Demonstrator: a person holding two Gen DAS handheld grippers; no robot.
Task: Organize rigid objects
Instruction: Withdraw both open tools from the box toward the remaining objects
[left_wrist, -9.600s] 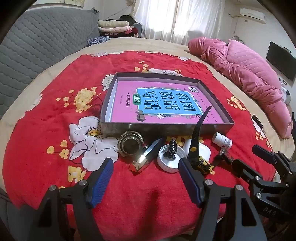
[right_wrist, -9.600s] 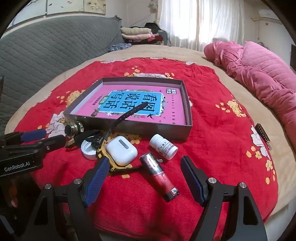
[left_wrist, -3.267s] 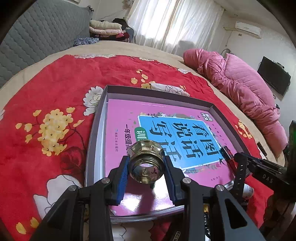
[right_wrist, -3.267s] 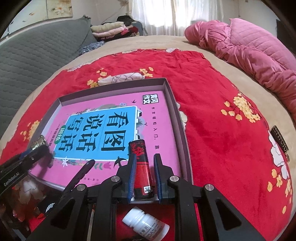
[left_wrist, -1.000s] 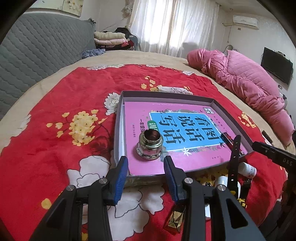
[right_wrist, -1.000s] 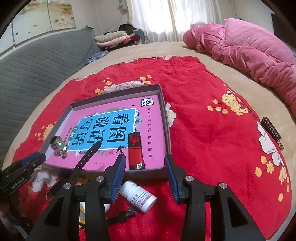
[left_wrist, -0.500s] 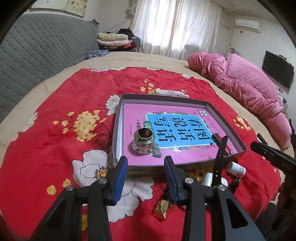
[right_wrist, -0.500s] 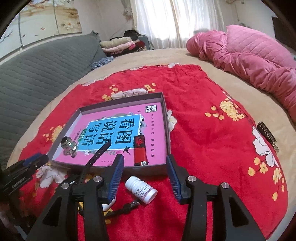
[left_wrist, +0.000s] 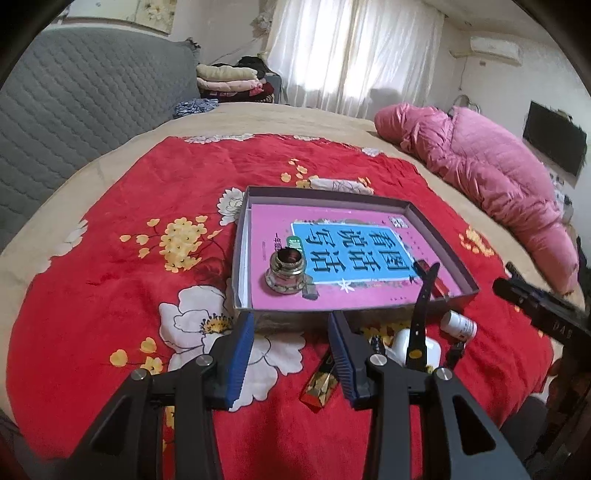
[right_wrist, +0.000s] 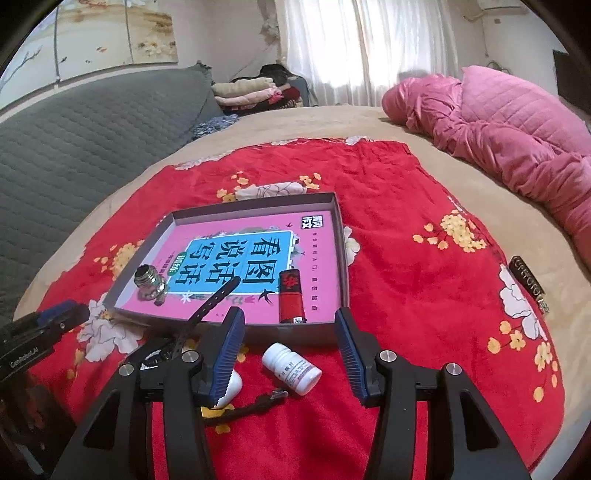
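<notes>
A shallow grey tray (left_wrist: 238, 258) holding a pink book lies on the red flowered blanket. In the tray stand a small glass jar (left_wrist: 286, 271) at the left and a red lighter (right_wrist: 291, 295) at the right. My left gripper (left_wrist: 291, 347) hovers open and empty just in front of the tray's near wall. My right gripper (right_wrist: 290, 350) is open too, with nothing gripped. A white pill bottle (right_wrist: 291, 367) lies on the blanket below its fingers. A black strap (right_wrist: 214, 299) sticks up beside a white case (left_wrist: 413, 343).
A gold-and-red wrapped piece (left_wrist: 319, 387) lies by my left gripper's right finger. A small dark bar (right_wrist: 526, 282) sits at the blanket's right edge. A pink quilt (right_wrist: 517, 122) and a grey padded headboard (right_wrist: 92, 129) border the bed.
Both grippers have backed away from the tray and risen, empty. The right jaws have spread a little wider. The jar and the lighter, held earlier, stay in the tray.
</notes>
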